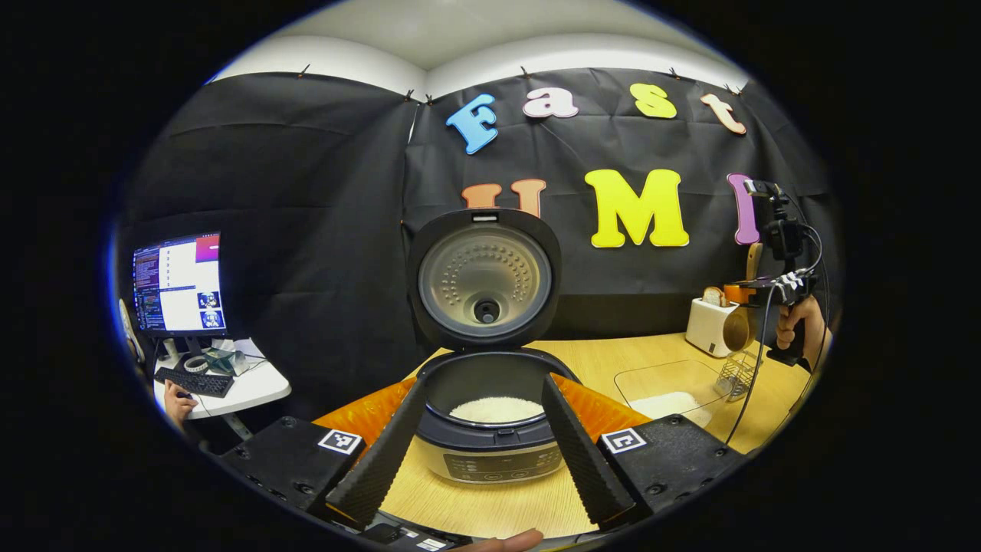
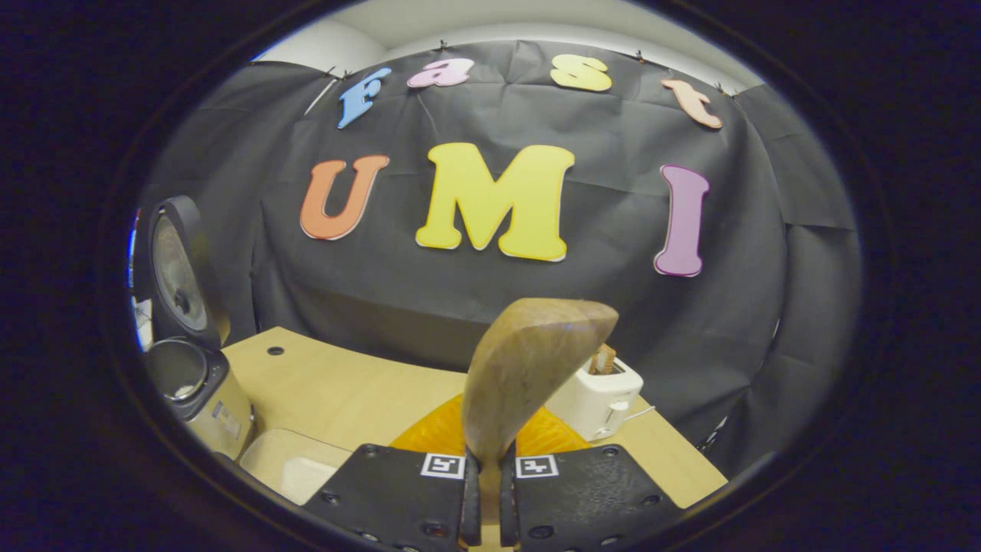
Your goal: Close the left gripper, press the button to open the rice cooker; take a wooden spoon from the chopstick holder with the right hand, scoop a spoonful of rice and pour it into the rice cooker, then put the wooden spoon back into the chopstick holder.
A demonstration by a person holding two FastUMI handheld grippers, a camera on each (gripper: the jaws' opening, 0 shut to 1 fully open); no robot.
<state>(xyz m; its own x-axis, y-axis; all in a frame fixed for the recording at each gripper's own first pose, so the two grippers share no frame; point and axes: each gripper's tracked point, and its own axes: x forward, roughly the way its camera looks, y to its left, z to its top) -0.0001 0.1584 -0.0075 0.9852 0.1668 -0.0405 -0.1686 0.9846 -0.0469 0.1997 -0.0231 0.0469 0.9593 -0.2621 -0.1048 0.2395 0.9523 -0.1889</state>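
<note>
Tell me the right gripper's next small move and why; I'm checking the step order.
Probably lower the wooden spoon, clamped upright in the right gripper, toward the rice container. The rice cooker lid is already open, and the spoon seems empty.

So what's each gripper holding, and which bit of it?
The right gripper pinches the wooden spoon near its neck, bowl up. The left gripper holds nothing.
</note>
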